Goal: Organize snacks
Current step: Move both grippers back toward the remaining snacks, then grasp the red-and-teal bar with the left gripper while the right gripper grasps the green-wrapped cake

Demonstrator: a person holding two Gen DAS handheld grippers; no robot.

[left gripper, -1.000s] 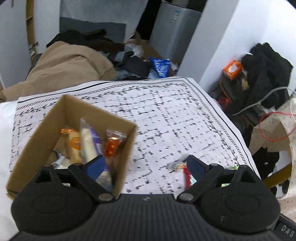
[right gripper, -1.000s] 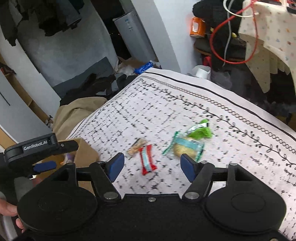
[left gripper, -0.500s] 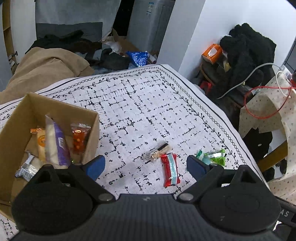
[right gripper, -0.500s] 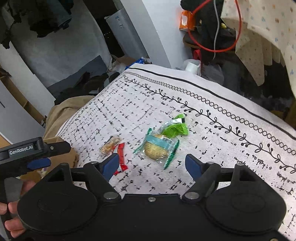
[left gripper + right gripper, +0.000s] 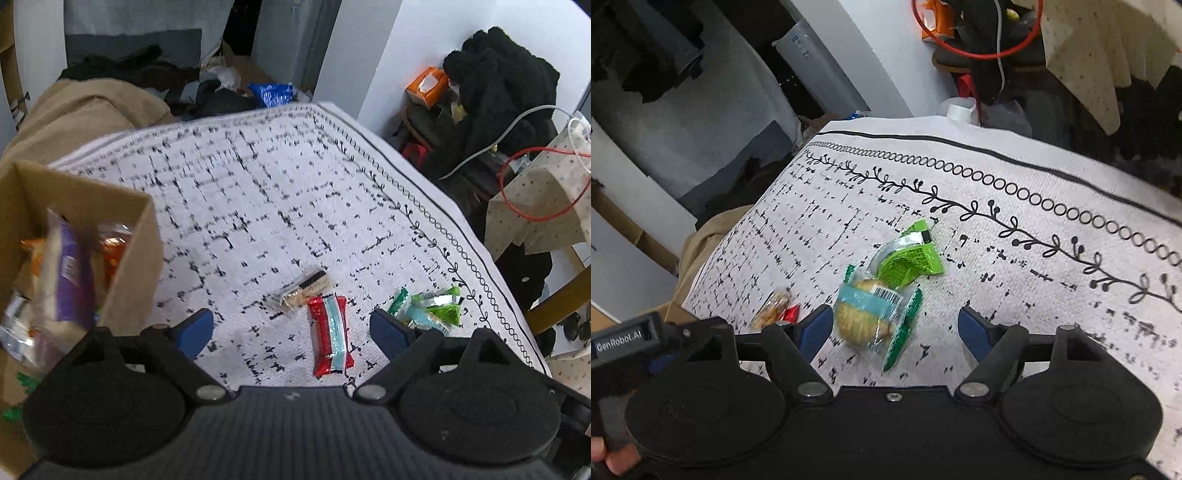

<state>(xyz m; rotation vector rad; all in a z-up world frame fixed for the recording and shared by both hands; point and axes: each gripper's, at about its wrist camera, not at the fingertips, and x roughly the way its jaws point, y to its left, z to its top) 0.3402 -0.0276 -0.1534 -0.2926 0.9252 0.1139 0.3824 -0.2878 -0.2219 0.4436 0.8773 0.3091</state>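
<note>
Both my tongs have dropped closer. Left tongs (image 5: 291,326) gape empty over the red bar (image 5: 330,336), lower centre; right tongs (image 5: 895,325), just narrowing, straddle the cookie packet (image 5: 875,314), seemingly untouched.

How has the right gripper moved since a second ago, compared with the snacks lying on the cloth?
Yes. The right gripper has come down and toward the round pastry packet, which now lies between its open, closing jaws, untouched; the patterned cloth fills more of the view.
</note>
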